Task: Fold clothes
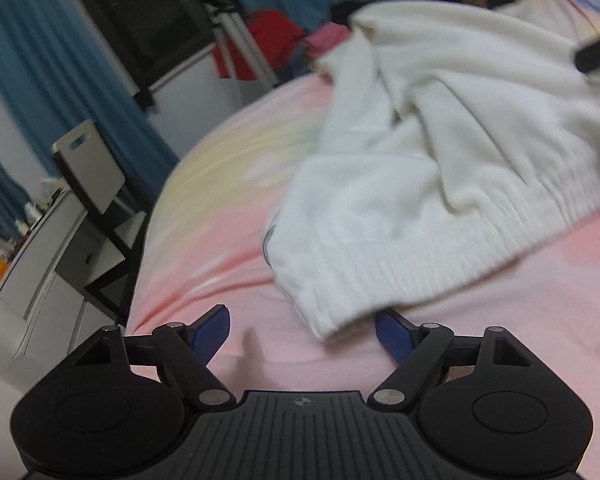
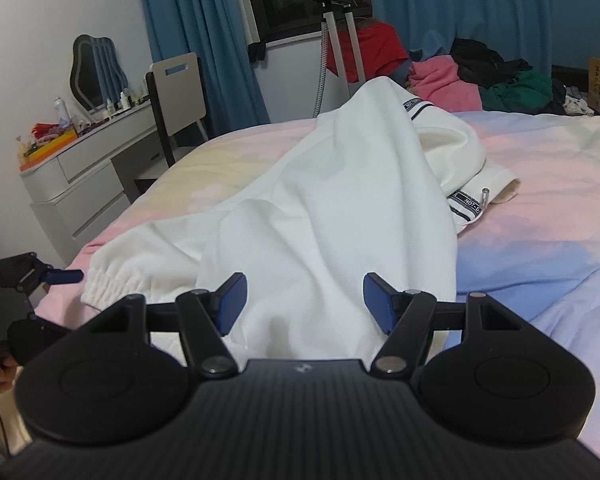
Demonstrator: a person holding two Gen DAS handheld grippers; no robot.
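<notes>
A white knit sweater (image 1: 440, 160) lies crumpled on a pink pastel bedsheet (image 1: 220, 240). My left gripper (image 1: 304, 330) is open low over the sheet. A corner of the sweater's ribbed hem (image 1: 380, 264) droops between its blue pads, close to the right one and not pinched. In the right wrist view the sweater (image 2: 340, 200) rises in a heap ahead. My right gripper (image 2: 306, 302) stands open with a fold of the white cloth filling the gap, and both inner pad faces still show. The left gripper's blue fingers (image 2: 64, 276) show at the left beside the ribbed hem corner (image 2: 104, 280).
The bed's left edge drops to a grey chair (image 2: 180, 92) and a grey dresser (image 2: 88, 176) crowded with bottles. A steamer stand (image 2: 340, 40) and a pile of red, pink, black and green clothes (image 2: 480, 76) sit behind the bed. Blue-lilac sheet (image 2: 540, 240) stretches to the right.
</notes>
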